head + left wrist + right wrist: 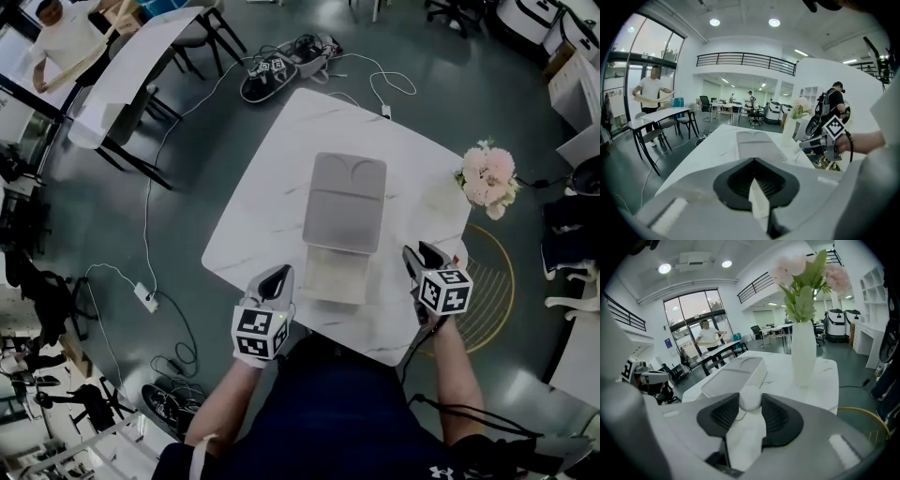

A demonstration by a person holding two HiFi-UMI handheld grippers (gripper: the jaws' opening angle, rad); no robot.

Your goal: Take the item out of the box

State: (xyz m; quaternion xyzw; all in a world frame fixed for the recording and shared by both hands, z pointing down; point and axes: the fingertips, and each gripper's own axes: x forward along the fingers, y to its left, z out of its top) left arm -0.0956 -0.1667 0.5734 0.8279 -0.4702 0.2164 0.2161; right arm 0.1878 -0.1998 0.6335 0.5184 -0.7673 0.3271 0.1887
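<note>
Apparently the main step is already done. Nearest to the person, the right claw (418, 259) hangs above the near right corner of the table (272, 187). In the right gripper view its jaws stand rather wide and press on a white item (750, 400) with a rounded top, so this item is out of the box and off the table. The left claw (279, 278) is over the near edge of the table, just beside the left side of the box. Its jaws are narrow, and a thin white piece (758, 199) stands between the pads, which seem to hold it, though I cannot say what this piece is. Between the two claws, close to the near edge, lies the box (336, 275), open; its inside looks pale and bare, as far as the head view shows. Its grey lid (345, 202) is folded back flat toward the middle of the table. Farther off, at the right edge, a vase of pink flowers (487, 176) stands well apart from the box. I judge that it remains only to put the white item down on a free part of the table.
</note>
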